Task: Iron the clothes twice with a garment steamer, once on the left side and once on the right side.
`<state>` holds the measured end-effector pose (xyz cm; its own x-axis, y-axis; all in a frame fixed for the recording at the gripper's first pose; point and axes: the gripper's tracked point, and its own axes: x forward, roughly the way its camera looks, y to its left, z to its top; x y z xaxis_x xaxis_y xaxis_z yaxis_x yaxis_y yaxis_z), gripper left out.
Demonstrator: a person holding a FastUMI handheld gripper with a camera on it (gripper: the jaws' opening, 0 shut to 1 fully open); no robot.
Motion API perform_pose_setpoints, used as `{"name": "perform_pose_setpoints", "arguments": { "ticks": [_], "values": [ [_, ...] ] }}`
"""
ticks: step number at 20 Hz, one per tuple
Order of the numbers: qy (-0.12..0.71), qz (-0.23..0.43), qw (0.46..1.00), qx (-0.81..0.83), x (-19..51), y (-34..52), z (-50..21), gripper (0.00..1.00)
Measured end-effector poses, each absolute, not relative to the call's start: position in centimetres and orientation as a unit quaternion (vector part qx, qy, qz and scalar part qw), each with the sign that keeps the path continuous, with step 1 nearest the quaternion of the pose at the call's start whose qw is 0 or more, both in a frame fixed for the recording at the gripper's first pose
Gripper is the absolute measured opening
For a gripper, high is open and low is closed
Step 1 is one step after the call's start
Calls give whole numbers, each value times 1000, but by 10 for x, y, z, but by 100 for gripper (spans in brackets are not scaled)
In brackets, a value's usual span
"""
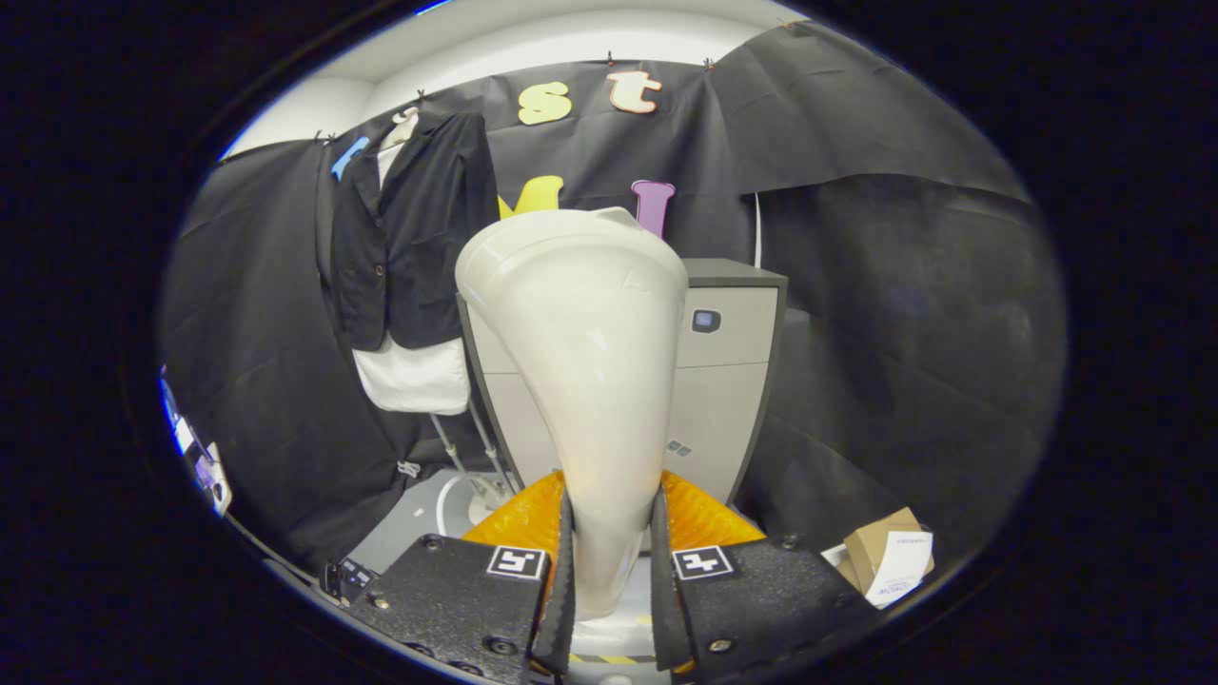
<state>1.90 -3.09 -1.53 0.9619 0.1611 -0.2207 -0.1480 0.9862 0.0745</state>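
The claw [609, 580] is clenched on the garment steamer [580, 381]: both fingers press the narrow handle from either side, and the steamer's long axis runs straight up and away from the fingers, widening to a broad cream head that stands directly ahead. The clothes [409, 247], a dark jacket over a white shirt, hang on a rack against the booth's black wall, off to the left of the steamer head and farther away; the steamer is well apart from them, with no contact yet. Directly behind the steamer stands a grey cabinet [733, 381], and a small cardboard box [885, 552] lies low at the near right. The relation that matters is this offset: the garment lies to the far left of where the steamer head now points, so I judge the next move must swing the head left and forward to meet the fabric before either pass can begin. Neither pass looks begun.
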Motion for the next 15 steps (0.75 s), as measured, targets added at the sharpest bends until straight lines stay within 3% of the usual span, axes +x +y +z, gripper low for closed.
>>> {"name": "perform_pose_setpoints", "arguments": {
  "ticks": [15],
  "values": [
    [123, 72, 989, 28, 22, -33, -17, 35]
  ]
}}
